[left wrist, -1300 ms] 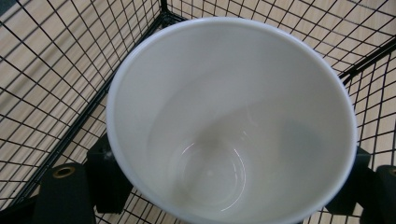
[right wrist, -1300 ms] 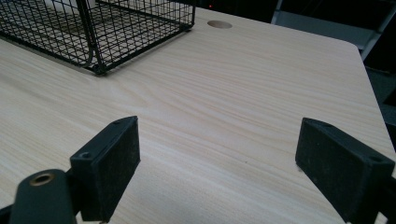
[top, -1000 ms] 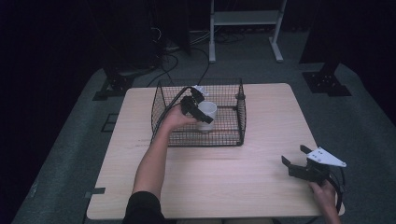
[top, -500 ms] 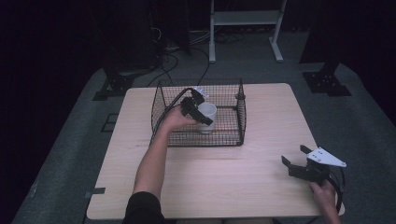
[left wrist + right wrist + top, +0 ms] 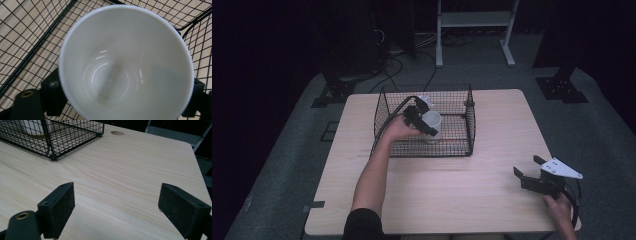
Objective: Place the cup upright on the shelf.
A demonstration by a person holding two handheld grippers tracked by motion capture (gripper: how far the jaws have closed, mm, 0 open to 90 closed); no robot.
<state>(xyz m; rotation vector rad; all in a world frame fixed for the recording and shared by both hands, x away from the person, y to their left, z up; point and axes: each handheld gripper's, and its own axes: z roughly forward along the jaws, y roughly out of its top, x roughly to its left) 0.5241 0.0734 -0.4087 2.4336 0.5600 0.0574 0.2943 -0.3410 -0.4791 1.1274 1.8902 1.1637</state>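
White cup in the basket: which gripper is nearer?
Left. The left gripper is at the cup inside the basket, one finger either side. The right gripper sits far off at the table's near right corner.

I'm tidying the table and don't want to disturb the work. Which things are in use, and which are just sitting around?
In use:
- mug
- wire basket
- left gripper, jaws around the mug

Just there:
- right gripper, open, nothing between its jaws
- white stand on the floor behind the table

White mug (image 5: 126,62) between parted tool pads, inside wire basket (image 5: 30,37)
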